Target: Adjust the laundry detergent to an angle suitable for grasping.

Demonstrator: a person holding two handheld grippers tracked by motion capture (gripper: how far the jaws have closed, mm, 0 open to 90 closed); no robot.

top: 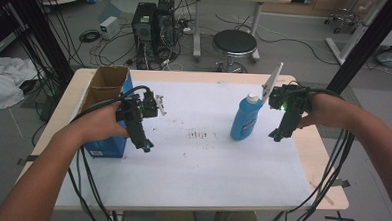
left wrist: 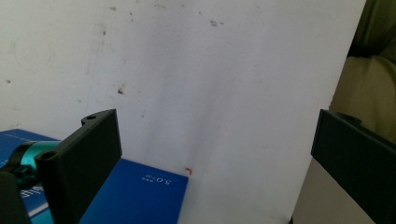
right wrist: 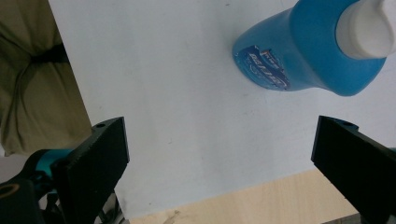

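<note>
In the high view a table [top: 325, 193] with a pale wooden top fills the middle of the frame, most of it covered by a white sheet [top: 201, 166]; a blue bottle [top: 244, 117] with a white cap stands upright on the sheet, right of centre; the right gripper [top: 275, 135] hangs just to the right of the bottle at the right of the frame, held in the person's right hand [top: 324, 110] and tilted down toward the sheet, near the bottle but apart from it; the left gripper [top: 146, 146] sits left of centre in the left hand [top: 101, 122], pointing down at the sheet, just in front of a blue box [top: 105, 145] with open cardboard flaps that stands at the left edge of the sheet; a black round stool [top: 234, 42] stands on the floor beyond the table at top centre.

In the left gripper view the two black jaws rise from the lower left and lower right corners, spread wide with nothing between them but the stained white sheet [left wrist: 210, 93]; the blue box [left wrist: 135, 196] shows at the lower left, beside the left jaw.

In the right gripper view the jaws likewise stand wide apart and hold nothing; the blue bottle [right wrist: 303, 56] lies in the upper right of the frame, its white cap at the right edge, beyond the jaws and not between them; the white sheet [right wrist: 187, 116] takes up the middle, and the wooden table [right wrist: 261, 200] edge crosses the bottom.
</note>
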